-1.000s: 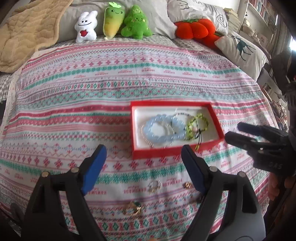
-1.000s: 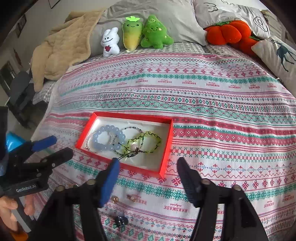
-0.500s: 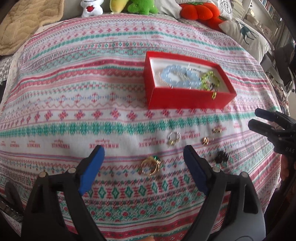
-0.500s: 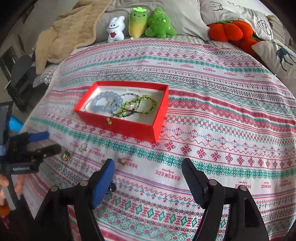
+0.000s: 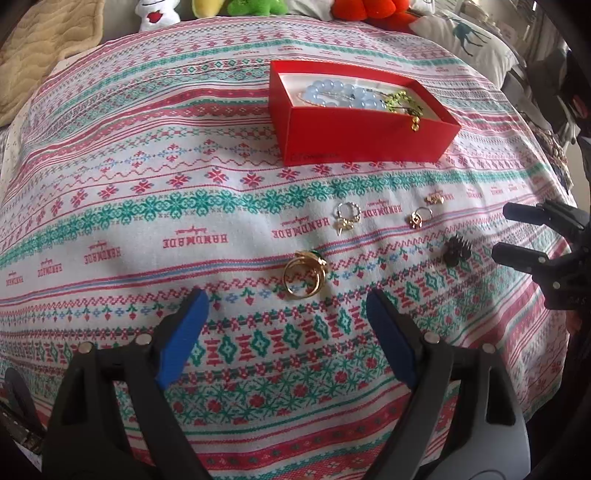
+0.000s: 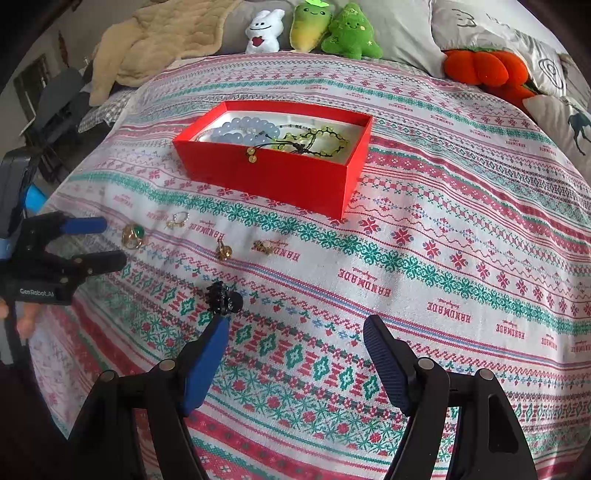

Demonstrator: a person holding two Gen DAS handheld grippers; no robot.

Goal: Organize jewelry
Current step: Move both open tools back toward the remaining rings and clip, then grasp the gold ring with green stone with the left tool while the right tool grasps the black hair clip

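A red box (image 5: 369, 136) (image 6: 280, 177) on the patterned bedspread holds a blue bead bracelet (image 5: 332, 92) (image 6: 243, 131) and a green bead bracelet (image 5: 400, 101) (image 6: 317, 142). Loose on the spread in front of it lie a gold ring with a green stone (image 5: 304, 273) (image 6: 132, 235), a silver ring with a charm (image 5: 347, 216) (image 6: 178, 219), two small gold pieces (image 5: 417, 218) (image 5: 435, 198) (image 6: 223, 252) (image 6: 265, 246) and a black spiky piece (image 5: 455, 250) (image 6: 223, 297). My left gripper (image 5: 284, 314) (image 6: 107, 240) is open just short of the gold ring. My right gripper (image 6: 295, 336) (image 5: 508, 232) is open, its left finger beside the black piece.
Plush toys (image 6: 314, 29), an orange pumpkin cushion (image 6: 484, 68), pillows (image 6: 565, 122) and a beige blanket (image 6: 159, 40) lie at the far end of the bed. A dark chair (image 6: 55, 107) stands off the bed's left side.
Both grippers have dropped lower and nearer to the loose pieces in front of the box. The gold ring now lies close before my left fingers, the black piece by my right.
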